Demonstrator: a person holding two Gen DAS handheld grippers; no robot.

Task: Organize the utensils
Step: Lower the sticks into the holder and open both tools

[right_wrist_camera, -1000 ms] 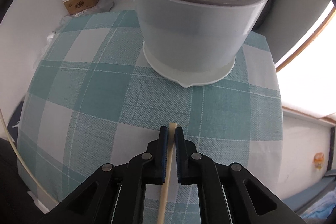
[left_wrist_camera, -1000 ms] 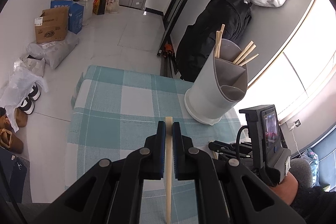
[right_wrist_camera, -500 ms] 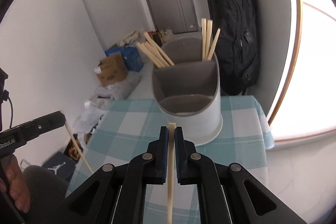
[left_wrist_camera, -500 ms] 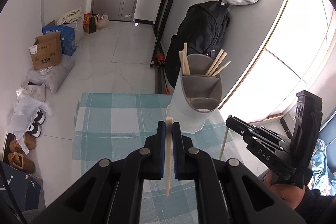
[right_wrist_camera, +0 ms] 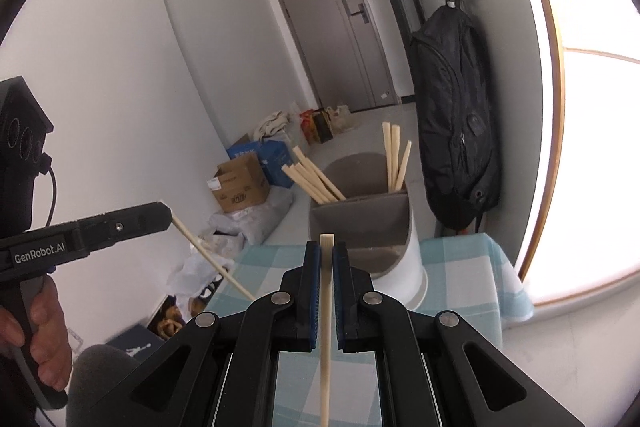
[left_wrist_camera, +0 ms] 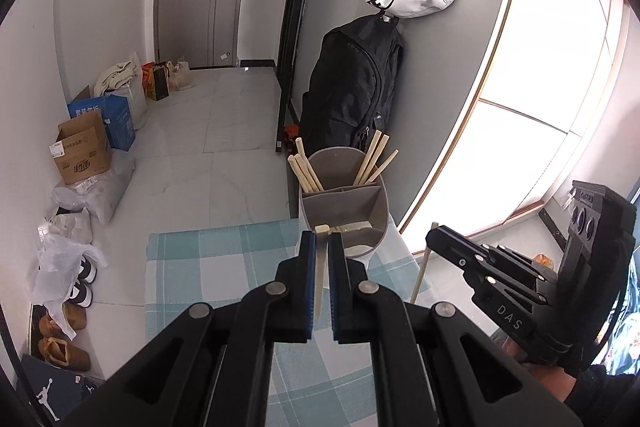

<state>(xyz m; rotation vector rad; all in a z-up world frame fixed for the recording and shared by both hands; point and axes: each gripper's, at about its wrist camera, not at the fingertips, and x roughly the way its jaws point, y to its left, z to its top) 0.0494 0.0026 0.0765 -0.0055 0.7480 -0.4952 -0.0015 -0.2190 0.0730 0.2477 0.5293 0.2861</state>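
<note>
Several chopsticks already stand in the holder's [left_wrist_camera: 344, 203] rear compartments; two remain in hand. Left gripper [left_wrist_camera: 321, 247] and right gripper [right_wrist_camera: 327, 255] each clamp one chopstick [left_wrist_camera: 319, 279] [right_wrist_camera: 326, 311], raised above the table [left_wrist_camera: 224, 267] short of the holder, fingers aimed at it.

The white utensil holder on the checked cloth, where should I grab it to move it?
Grip the white divided utensil holder by its low front rim, coming from above on the near side. The tall back compartments hold leaning wooden chopsticks, which block that side.
</note>
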